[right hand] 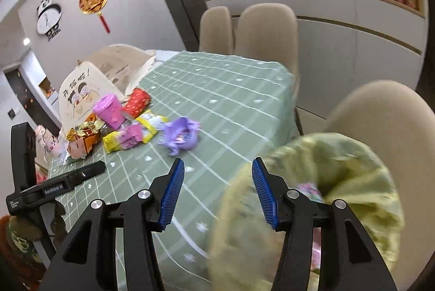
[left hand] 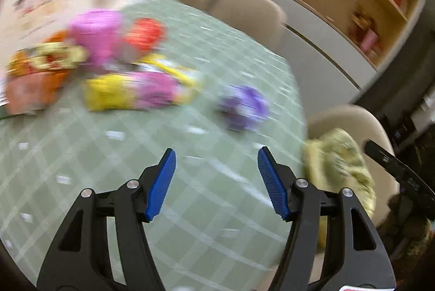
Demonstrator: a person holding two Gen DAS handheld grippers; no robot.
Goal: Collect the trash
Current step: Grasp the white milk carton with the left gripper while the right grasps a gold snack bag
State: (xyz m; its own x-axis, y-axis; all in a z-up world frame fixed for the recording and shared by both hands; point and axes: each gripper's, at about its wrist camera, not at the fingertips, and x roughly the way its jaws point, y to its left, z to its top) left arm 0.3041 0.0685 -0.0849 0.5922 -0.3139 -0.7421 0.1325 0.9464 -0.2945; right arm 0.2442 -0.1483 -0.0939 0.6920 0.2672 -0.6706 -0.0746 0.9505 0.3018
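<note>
One crumpled purple wrapper lay near the table's right edge; left gripper and right gripper fingers spread, empty.

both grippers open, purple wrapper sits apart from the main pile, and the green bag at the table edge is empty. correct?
Not quite: the green bag isn't empty. The right wrist view shows something pink inside its opening. The rest holds: left gripper and right gripper are open, and the purple wrapper lies apart from the main pile.
</note>
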